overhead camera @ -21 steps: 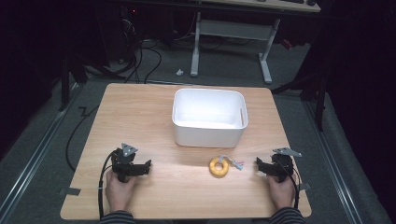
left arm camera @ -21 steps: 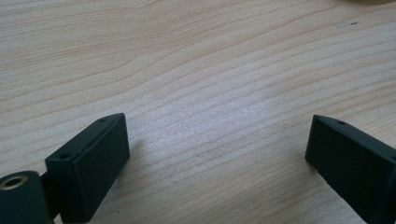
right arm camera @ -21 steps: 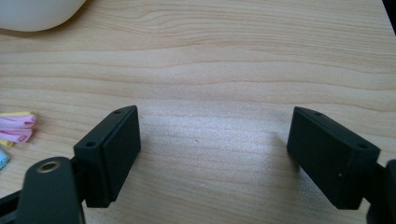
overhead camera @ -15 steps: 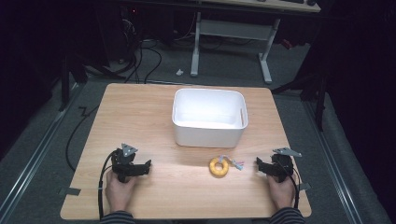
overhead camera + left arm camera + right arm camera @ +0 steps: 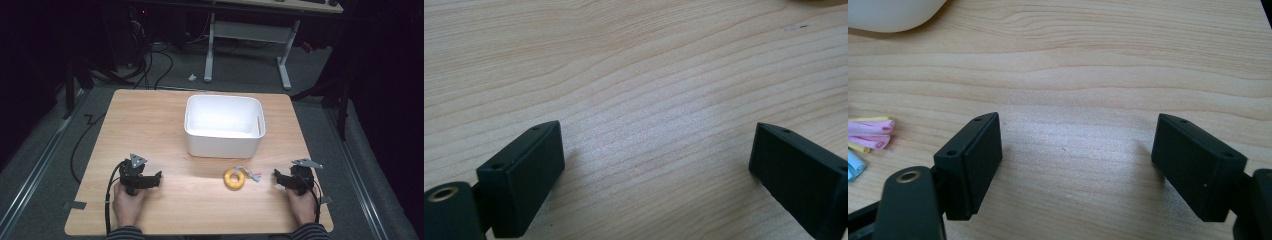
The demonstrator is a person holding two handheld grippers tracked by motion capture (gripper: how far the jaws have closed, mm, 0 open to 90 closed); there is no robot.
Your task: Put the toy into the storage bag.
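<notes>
Both grippers rest spread and empty at the table's (image 5: pixel 150 112) near edge.

The yellow ring (image 5: pixel 234 178) lies near that edge, in front of the white bin (image 5: pixel 223 142) — likely the right gripper (image 5: pixel 278 179) should approach low, jaws straddling its rim; left gripper (image 5: pixel 156 176) stays clear.

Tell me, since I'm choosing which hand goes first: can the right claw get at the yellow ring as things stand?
Probably yes. The right claw sits open beside the yellow ring, with bare table between them. The coloured strips on the ring's near side might get caught first.
</notes>
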